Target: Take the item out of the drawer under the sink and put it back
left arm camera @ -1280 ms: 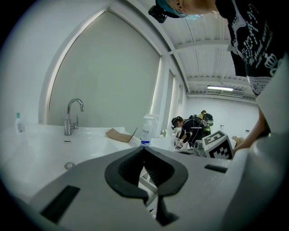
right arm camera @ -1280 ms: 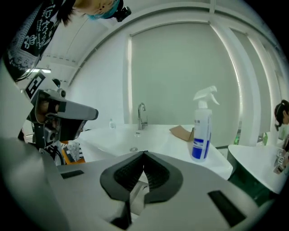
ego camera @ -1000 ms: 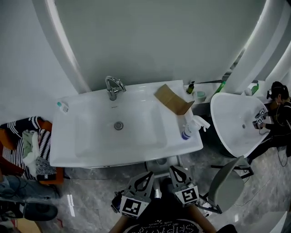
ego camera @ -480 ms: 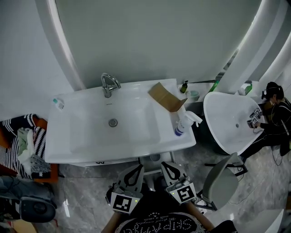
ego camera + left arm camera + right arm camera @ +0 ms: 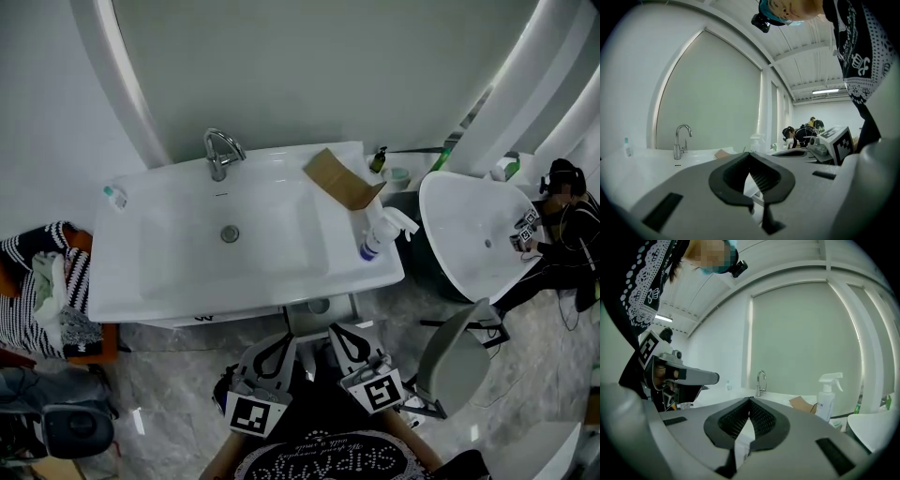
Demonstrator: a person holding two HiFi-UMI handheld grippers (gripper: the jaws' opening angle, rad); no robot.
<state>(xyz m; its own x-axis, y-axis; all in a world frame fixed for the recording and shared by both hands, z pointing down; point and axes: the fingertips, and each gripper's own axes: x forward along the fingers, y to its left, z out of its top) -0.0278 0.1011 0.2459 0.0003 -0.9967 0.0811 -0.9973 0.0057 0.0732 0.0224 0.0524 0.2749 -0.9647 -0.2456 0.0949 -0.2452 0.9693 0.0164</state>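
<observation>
Big white rectangular ceramic sink (image 5: 159,281) fills the middle. The drawer and its item are underneath it, out of sight. The grey left gripper (image 5: 274,341) and grey right gripper (image 5: 339,331) hover just in front of the sink, both pinched together and empty, probably staged to reach the drawer.

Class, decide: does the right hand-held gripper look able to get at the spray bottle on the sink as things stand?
Probably yes. The right hand-held gripper sits before the sink, with nothing between it and the spray bottle on its right edge. Its jaws are shut, so they must open first.
</observation>
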